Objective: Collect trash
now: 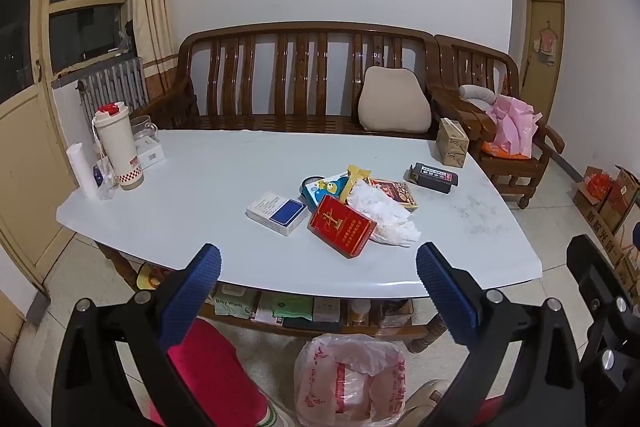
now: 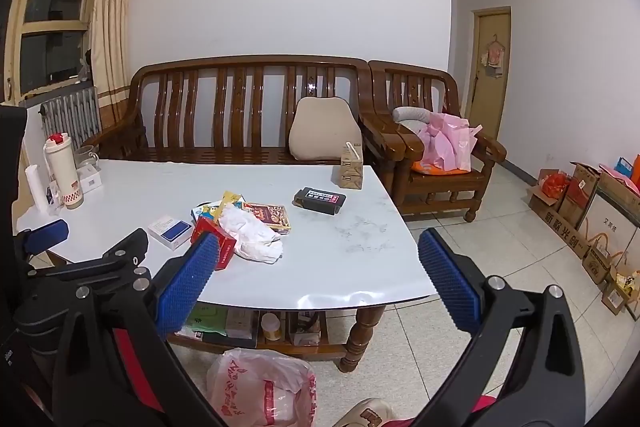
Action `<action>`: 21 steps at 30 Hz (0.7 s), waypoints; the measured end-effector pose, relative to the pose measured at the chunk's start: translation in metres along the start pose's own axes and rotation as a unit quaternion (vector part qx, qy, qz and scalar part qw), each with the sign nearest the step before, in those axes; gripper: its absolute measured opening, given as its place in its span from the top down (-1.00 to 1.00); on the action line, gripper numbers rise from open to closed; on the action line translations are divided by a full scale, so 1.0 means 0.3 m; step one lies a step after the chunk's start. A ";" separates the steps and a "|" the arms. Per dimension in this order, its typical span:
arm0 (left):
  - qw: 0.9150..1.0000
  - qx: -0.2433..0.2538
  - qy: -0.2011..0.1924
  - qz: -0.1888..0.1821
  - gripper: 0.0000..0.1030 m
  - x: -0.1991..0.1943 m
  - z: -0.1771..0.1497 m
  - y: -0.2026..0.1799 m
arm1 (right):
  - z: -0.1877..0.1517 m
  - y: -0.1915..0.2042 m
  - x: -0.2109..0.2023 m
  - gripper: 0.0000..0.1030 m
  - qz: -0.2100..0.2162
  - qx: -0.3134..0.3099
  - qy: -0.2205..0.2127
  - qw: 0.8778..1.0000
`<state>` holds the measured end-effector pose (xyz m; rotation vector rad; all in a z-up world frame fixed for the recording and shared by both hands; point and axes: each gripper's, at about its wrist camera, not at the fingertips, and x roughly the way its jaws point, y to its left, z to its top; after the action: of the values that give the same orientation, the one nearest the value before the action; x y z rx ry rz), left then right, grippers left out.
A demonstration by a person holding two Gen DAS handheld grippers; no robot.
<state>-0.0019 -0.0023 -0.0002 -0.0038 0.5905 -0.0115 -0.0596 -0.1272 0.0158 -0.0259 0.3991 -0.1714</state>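
Both claws wide open, empty: left claw [image 1: 318,269], right claw [image 2: 318,261], short of the tabletop [image 1: 200,187] edge. Crumpled tissue [image 1: 380,213] sits mid-tabletop, touching the red pack [image 1: 342,225]. Plastic bag [image 1: 350,383] waits open on the floor below, likely for drops.

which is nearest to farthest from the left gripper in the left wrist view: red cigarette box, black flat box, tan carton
1. Red cigarette box, straight ahead of the left gripper.
2. Black flat box, farther back, right of centre.
3. Tan carton, far right table edge.

left gripper [image 1: 318,267] | right gripper [image 2: 318,265] | black frames, blue knurled pads (silver screws)
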 end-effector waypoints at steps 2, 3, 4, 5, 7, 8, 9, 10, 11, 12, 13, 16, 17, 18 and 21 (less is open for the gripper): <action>1.000 -0.001 0.002 -0.002 -0.86 0.000 -0.001 0.003 | 0.002 -0.004 0.001 -0.90 0.001 0.000 0.000 1.000; 1.000 -0.001 0.002 -0.002 -0.86 0.000 -0.002 0.003 | -0.003 -0.007 0.002 -0.90 0.001 0.000 0.001 1.000; 1.000 0.000 0.002 -0.002 -0.86 0.001 -0.004 0.006 | -0.005 -0.004 0.002 -0.90 0.000 0.000 0.001 1.000; 1.000 0.000 0.002 -0.001 -0.86 0.001 -0.005 0.006 | -0.004 -0.006 0.005 -0.90 0.001 0.000 0.001 1.000; 1.000 0.001 0.002 0.000 -0.86 0.003 -0.010 0.012 | -0.004 0.000 0.001 -0.90 0.001 0.000 0.001 1.000; 1.000 0.002 0.003 0.000 -0.86 0.003 -0.009 0.012 | -0.002 0.000 0.002 -0.90 0.000 -0.001 0.001 1.000; 1.000 0.003 0.003 0.000 -0.86 0.002 -0.008 0.012 | -0.001 0.000 0.002 -0.90 0.000 -0.001 0.002 1.000; 1.000 0.005 0.001 0.002 -0.86 0.003 -0.008 0.012 | -0.002 0.002 0.002 -0.90 0.000 0.000 0.002 1.000; 1.000 0.005 0.000 0.003 -0.86 0.002 -0.009 0.010 | -0.001 -0.001 0.002 -0.90 0.001 -0.001 0.001 1.000; 1.000 0.004 -0.001 0.003 -0.86 0.001 -0.011 0.012 | -0.001 0.000 0.002 -0.90 0.000 0.000 0.001 1.000; 1.000 0.003 0.000 0.002 -0.86 0.001 -0.012 0.013 | -0.001 0.001 0.002 -0.90 0.000 0.000 0.001 1.000; 1.000 0.002 0.004 -0.003 -0.86 0.002 -0.011 0.017 | 0.001 0.002 0.002 -0.90 0.001 -0.001 0.002 1.000; 1.000 0.002 0.004 -0.002 -0.86 0.000 -0.010 0.016 | 0.000 0.005 0.003 -0.90 0.001 -0.001 0.002 1.000; 1.000 0.002 0.004 -0.001 -0.86 0.001 -0.009 0.016 | 0.004 -0.004 -0.002 -0.90 0.001 -0.002 0.002 1.000; 1.000 0.002 0.005 0.000 -0.86 -0.001 -0.004 0.020 | 0.004 -0.006 -0.002 -0.90 0.002 -0.001 0.002 1.000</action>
<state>-0.0028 0.0037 -0.0011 0.0003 0.6001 -0.0122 -0.0601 -0.1290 0.0172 -0.0261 0.4028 -0.1667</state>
